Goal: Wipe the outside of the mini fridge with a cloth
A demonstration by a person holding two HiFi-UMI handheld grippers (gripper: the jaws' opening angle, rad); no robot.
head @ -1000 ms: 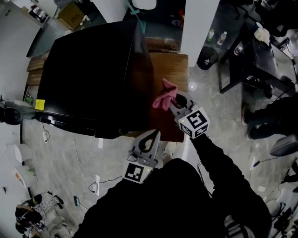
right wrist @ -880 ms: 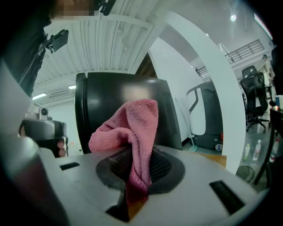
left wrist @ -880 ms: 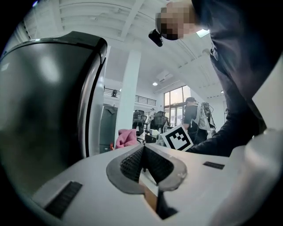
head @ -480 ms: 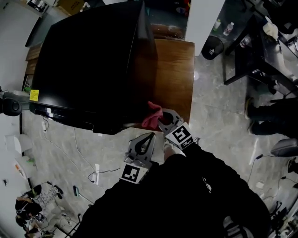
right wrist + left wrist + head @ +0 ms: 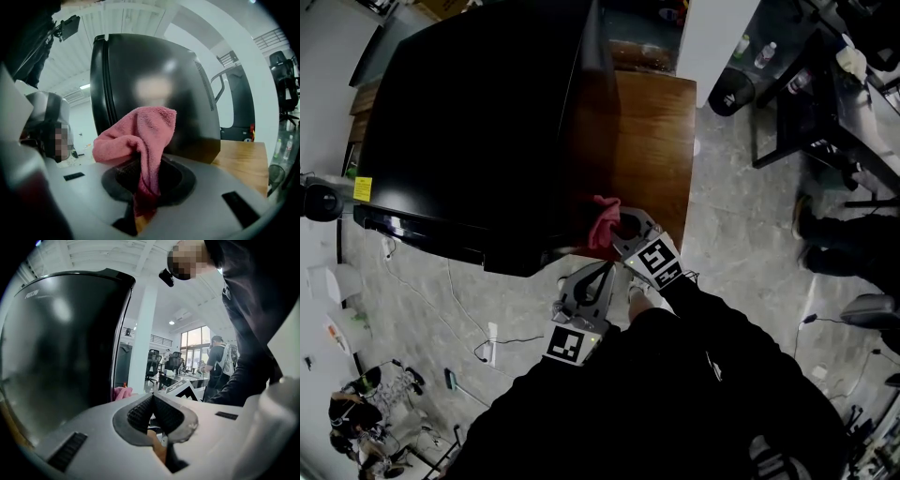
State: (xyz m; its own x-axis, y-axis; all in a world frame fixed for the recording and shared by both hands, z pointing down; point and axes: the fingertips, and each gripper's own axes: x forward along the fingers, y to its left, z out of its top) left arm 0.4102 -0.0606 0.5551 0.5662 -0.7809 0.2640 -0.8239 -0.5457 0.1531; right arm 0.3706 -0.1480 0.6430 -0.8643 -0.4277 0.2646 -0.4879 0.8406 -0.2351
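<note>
Left tool (image 5: pixel 604 270) closed, empty; right tool (image 5: pixel 619 228) clamps cloth (image 5: pixel 602 225).

We see our left gripper (image 5: pixel 152 397) with its ribbed jaws pressed together and nothing between them. To its left rises the glossy black mini fridge (image 5: pixel 61 348), and a bit of pink cloth (image 5: pixel 122 393) peeks out beside the fridge's edge. A white pillar (image 5: pixel 143 338) stands behind, office chairs (image 5: pixel 161 363) sit far back, and a person in dark clothing (image 5: pixel 253 310) leans over us.
</note>
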